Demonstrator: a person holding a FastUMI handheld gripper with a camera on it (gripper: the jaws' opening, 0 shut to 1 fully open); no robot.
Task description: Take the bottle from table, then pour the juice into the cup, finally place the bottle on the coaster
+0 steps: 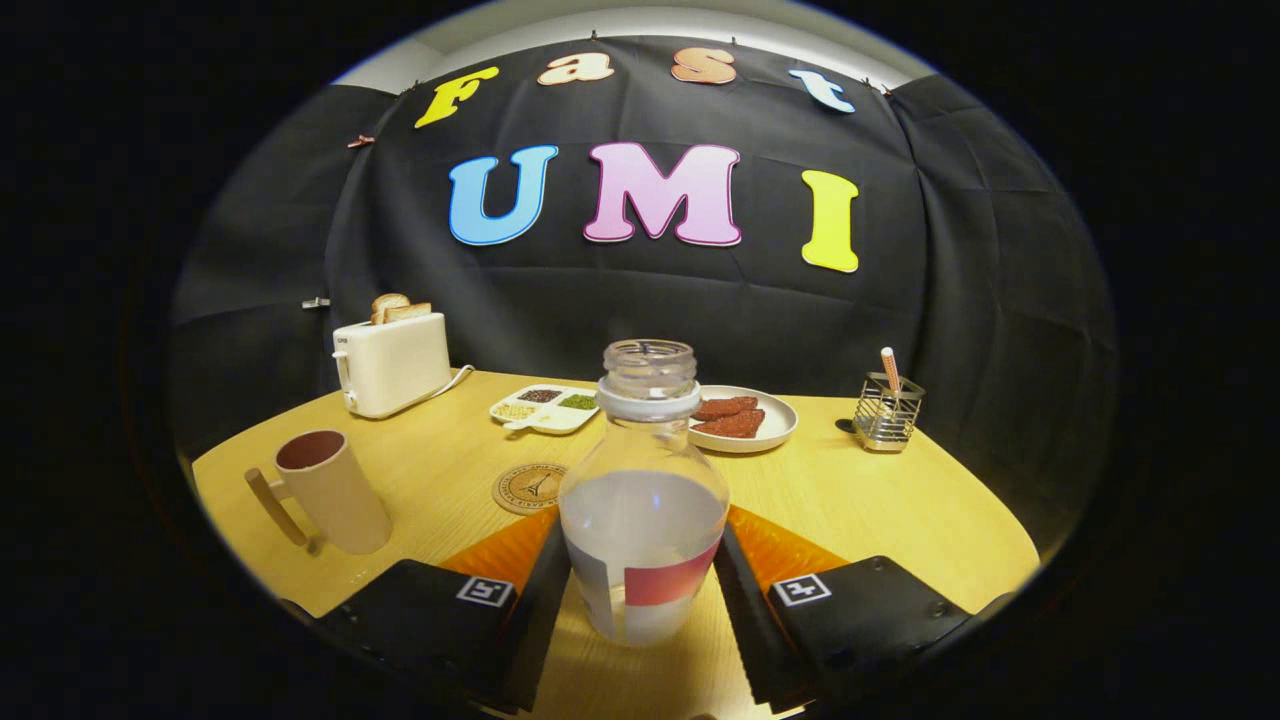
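Pale wood makes up the table [880,500], which runs from the gripper out to the black cloth wall. Nearest, the gripper [643,575] has both fingers pressed against the sides of the bottle [643,500], clamped on it. The bottle stands upright between them, clear, capless, about half full of a pale liquid, with a label low on its body. Just beyond it and slightly left lies the round coaster [525,488], flat on the wood. Further left stands the cup [325,490], a beige mug with its handle turned to the left. Beyond the bottle sit a divided dish [545,408] and a plate [745,420] holding reddish slices. Farthest back are a toaster [392,362] with bread in its slots on the left and a wire holder [887,410] on the right.
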